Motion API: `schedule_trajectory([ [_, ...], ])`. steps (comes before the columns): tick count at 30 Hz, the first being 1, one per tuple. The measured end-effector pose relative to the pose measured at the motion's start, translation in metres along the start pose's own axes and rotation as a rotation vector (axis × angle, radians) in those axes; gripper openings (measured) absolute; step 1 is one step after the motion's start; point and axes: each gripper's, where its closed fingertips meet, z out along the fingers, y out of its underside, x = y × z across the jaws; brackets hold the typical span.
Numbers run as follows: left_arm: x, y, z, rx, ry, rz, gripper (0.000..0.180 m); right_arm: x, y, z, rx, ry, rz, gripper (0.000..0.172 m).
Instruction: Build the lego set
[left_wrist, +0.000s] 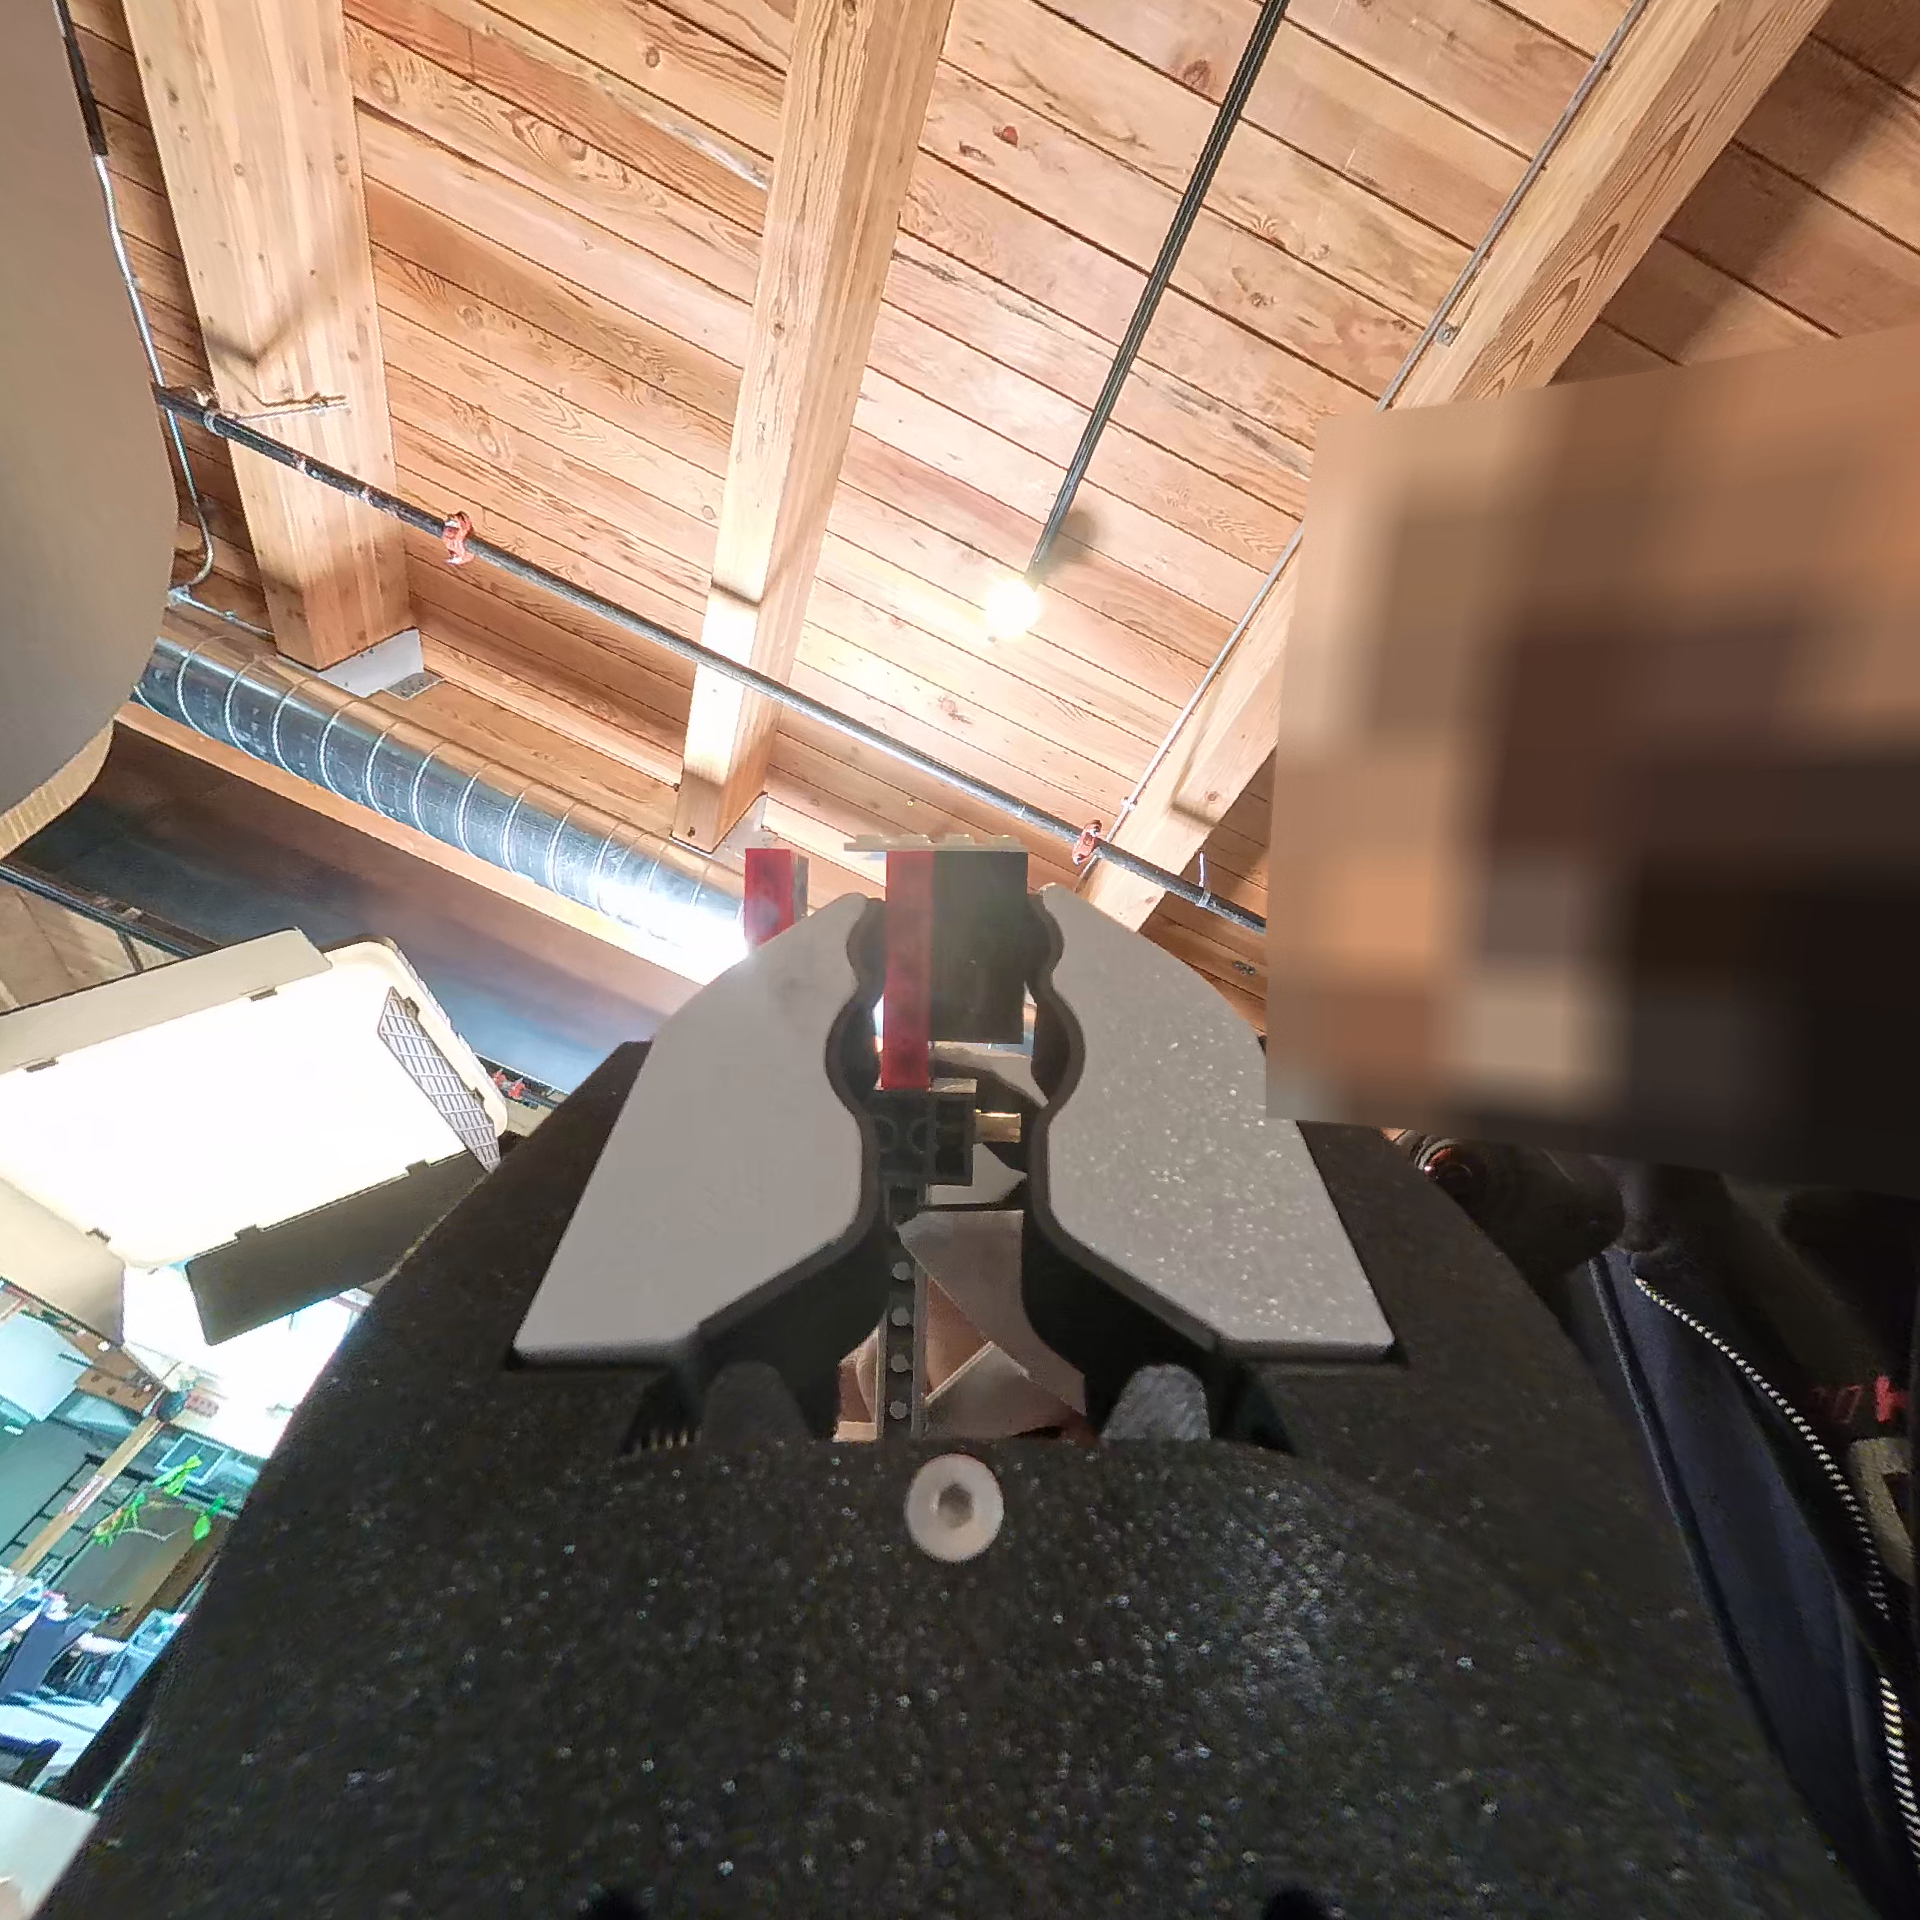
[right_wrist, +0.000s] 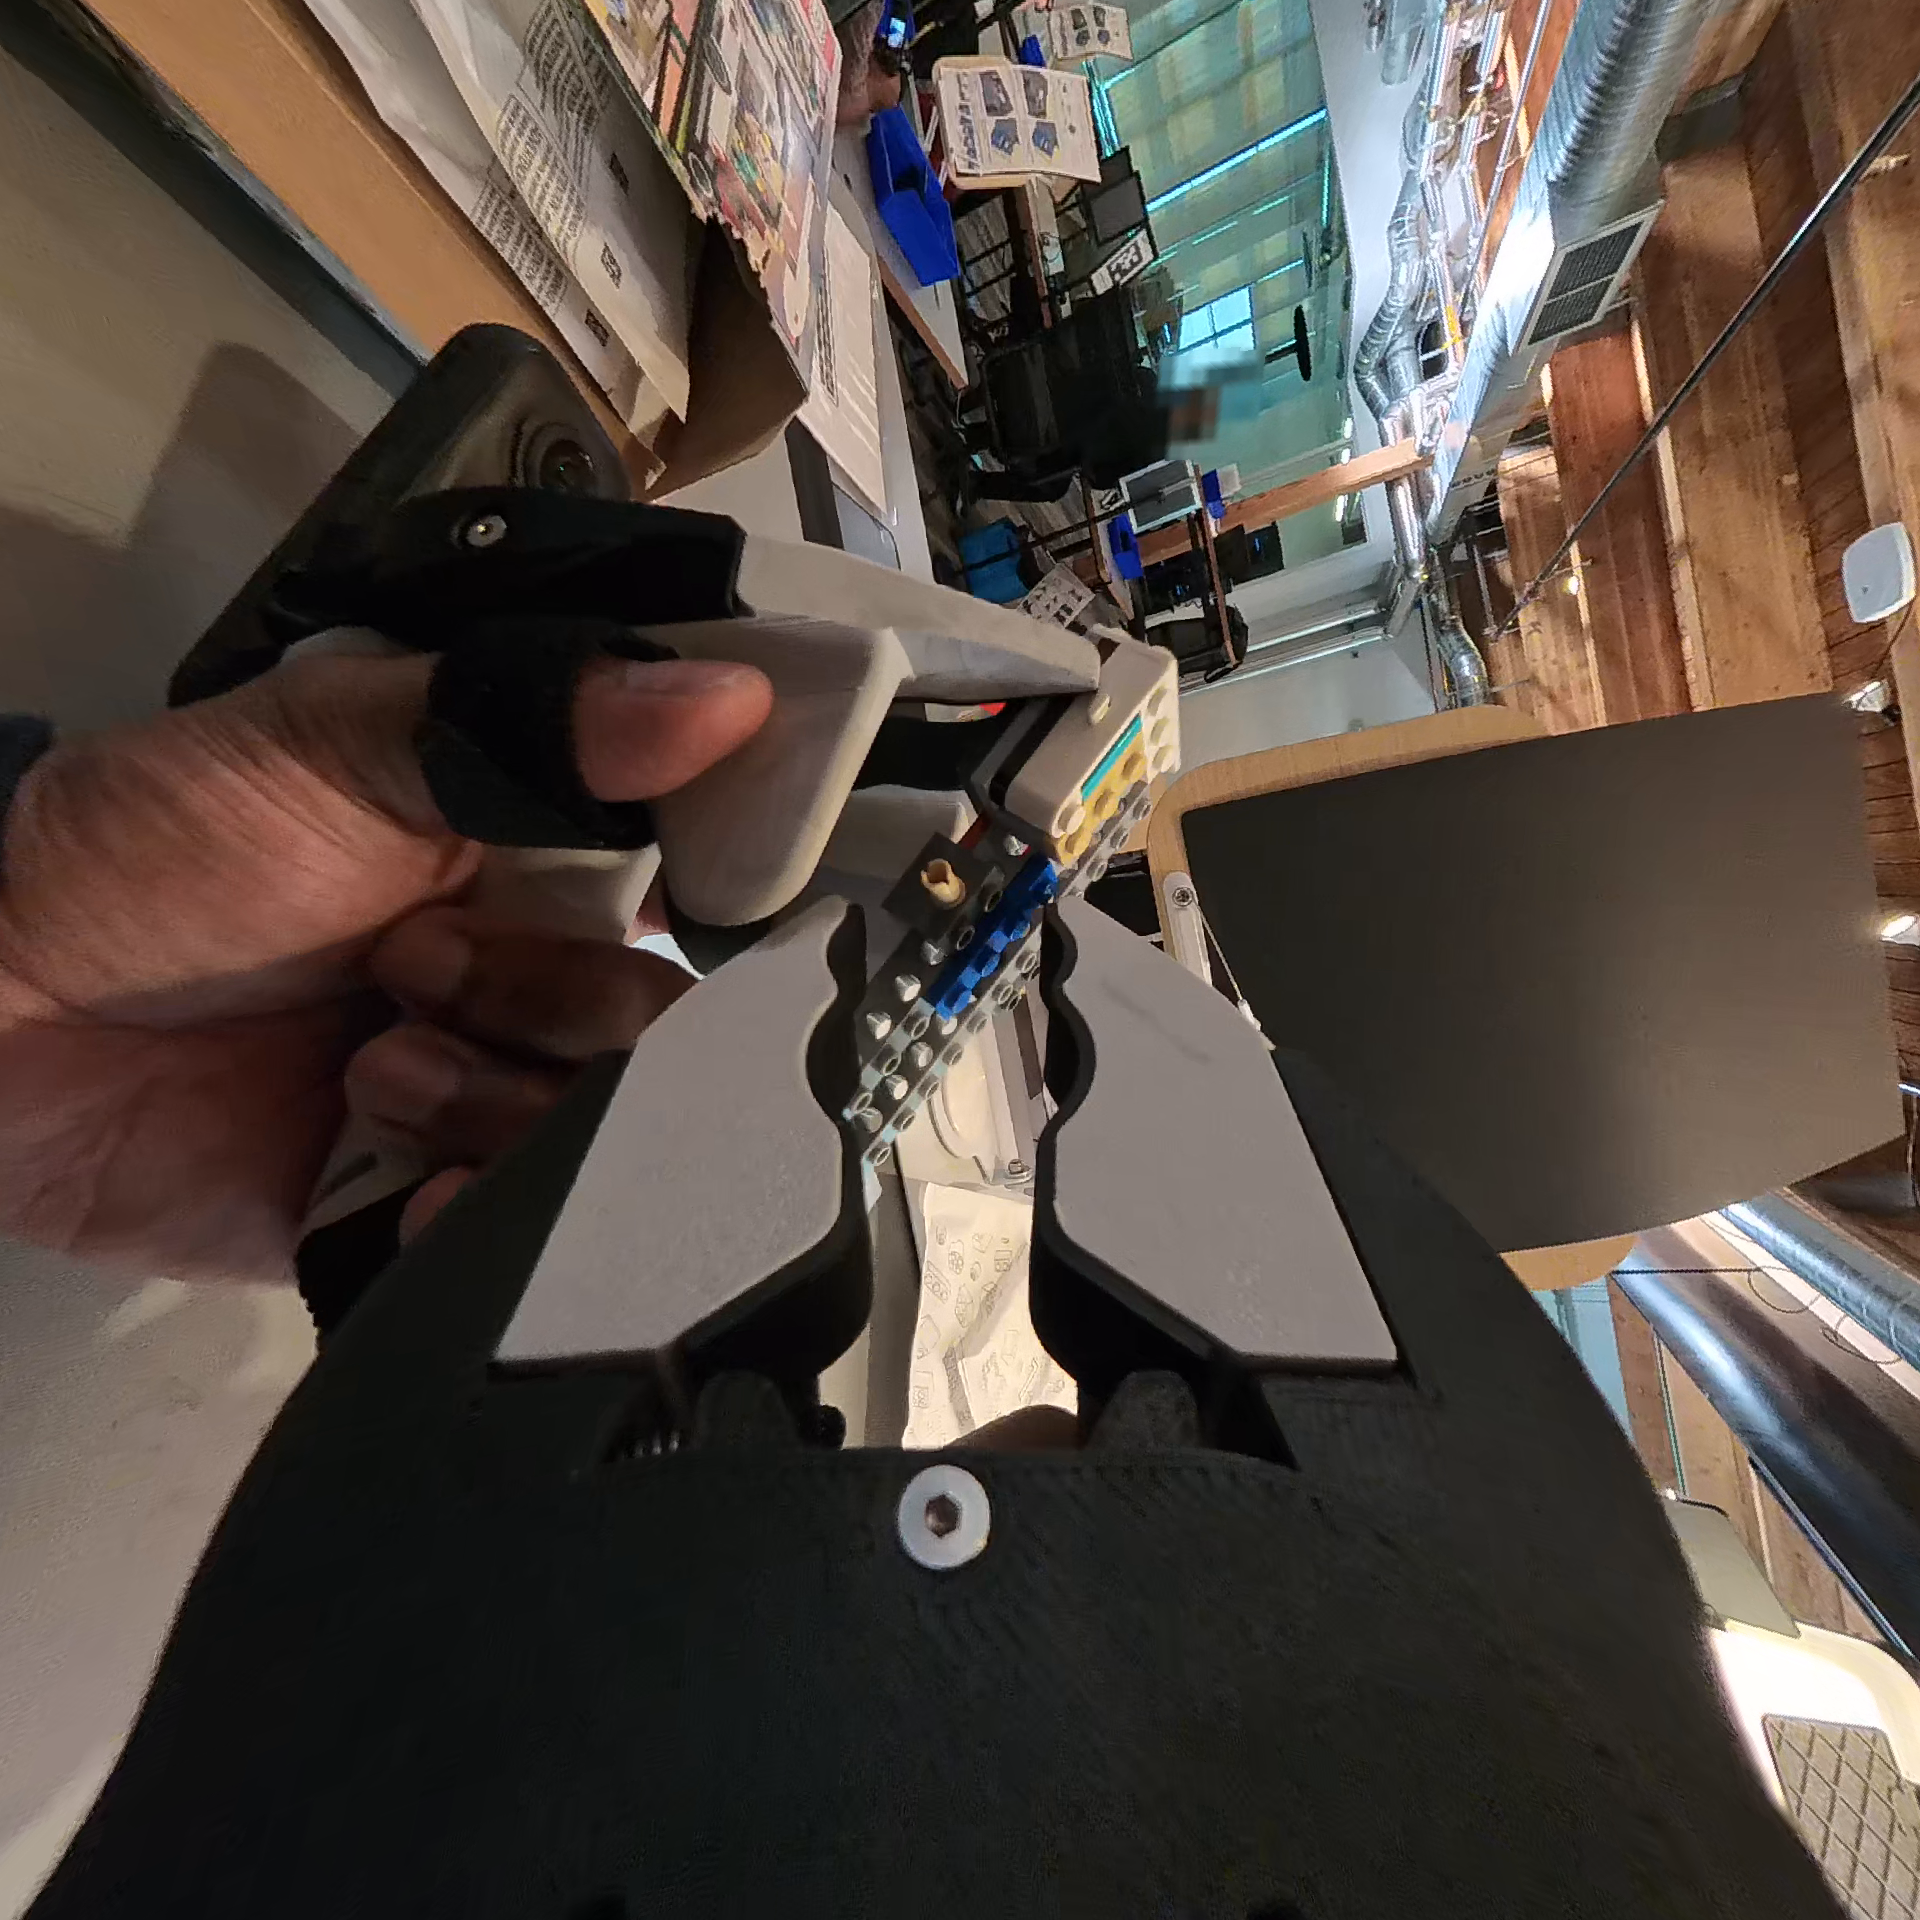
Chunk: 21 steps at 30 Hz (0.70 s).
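My left gripper (left_wrist: 951, 925) points up at the ceiling and is shut on a brick-built model (left_wrist: 907, 966) with red translucent strips, a black panel (left_wrist: 982, 935) and a white plate on top. In the right wrist view the left gripper (right_wrist: 1049, 707), held by a hand (right_wrist: 260, 935), grips the model's white and yellow end (right_wrist: 1117, 753). My right gripper (right_wrist: 951, 935) is shut across the model's grey studded plate (right_wrist: 904, 1049). Its right fingertip (right_wrist: 1070, 935) touches the row of blue bricks (right_wrist: 987, 956). A dark piece with a tan pin (right_wrist: 940, 878) sits just beyond the left fingertip.
A wooden ceiling with beams, a pipe and a silver duct (left_wrist: 416, 769) is overhead. A white bin (left_wrist: 239, 1091) is at the left. A dark jacket with a zipper (left_wrist: 1766, 1455) is close on the right. A black-backed chair (right_wrist: 1538, 987) and a paper-covered table (right_wrist: 623, 156) show behind. My two grippers' fingertips are within a few centimetres of each other.
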Motion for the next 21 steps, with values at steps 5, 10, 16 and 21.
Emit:
schedule_trajectory([
  [5,0.000,0.001,0.001,-0.011,-0.003,0.008,0.025,0.002,0.001,0.001,-0.004,0.034,-0.028,0.028],
  [10,-0.002,0.002,0.001,-0.018,-0.025,0.026,0.025,0.002,0.004,0.003,-0.035,0.065,-0.045,0.029],
  [16,-0.003,0.009,0.004,-0.060,-0.044,0.068,0.025,0.003,0.011,0.005,-0.078,0.101,-0.019,0.031],
  [21,-0.003,0.011,0.005,-0.074,-0.059,0.108,0.026,0.007,0.013,0.004,-0.076,0.124,-0.033,0.026],
])
